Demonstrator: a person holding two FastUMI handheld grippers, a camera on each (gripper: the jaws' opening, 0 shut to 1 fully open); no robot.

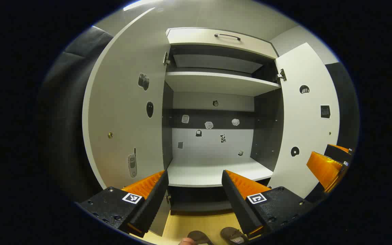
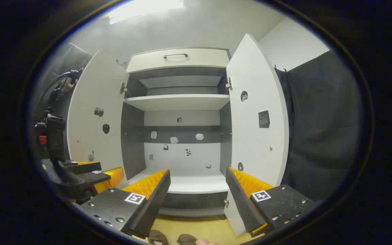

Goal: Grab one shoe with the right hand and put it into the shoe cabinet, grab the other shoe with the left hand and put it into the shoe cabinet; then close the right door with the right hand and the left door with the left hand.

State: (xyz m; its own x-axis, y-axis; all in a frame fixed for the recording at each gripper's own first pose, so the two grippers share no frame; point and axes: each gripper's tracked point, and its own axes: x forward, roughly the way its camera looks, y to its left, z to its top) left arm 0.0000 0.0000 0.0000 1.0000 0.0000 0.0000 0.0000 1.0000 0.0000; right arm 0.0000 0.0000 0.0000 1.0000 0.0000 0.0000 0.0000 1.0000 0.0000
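— Shoes?
— Two brown ones (image 1: 216, 236), cut off at the bottom edge of the left gripper view, on the yellow floor (image 1: 196, 223) below the open shoe cabinet (image 1: 216, 170); in the right gripper view, perhaps the same pair, barely visible.
— Grippers?
— Left gripper (image 1: 194, 189) and right gripper (image 2: 197, 189) both spread wide, holding nothing. Both doors stand open: left door (image 1: 124, 112), right door (image 1: 305, 126).

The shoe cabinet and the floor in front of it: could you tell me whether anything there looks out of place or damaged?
Nothing stands out. The shoe cabinet stands with both doors swung open and its shelves bare, undamaged. The two shoes lie side by side on the floor in front.
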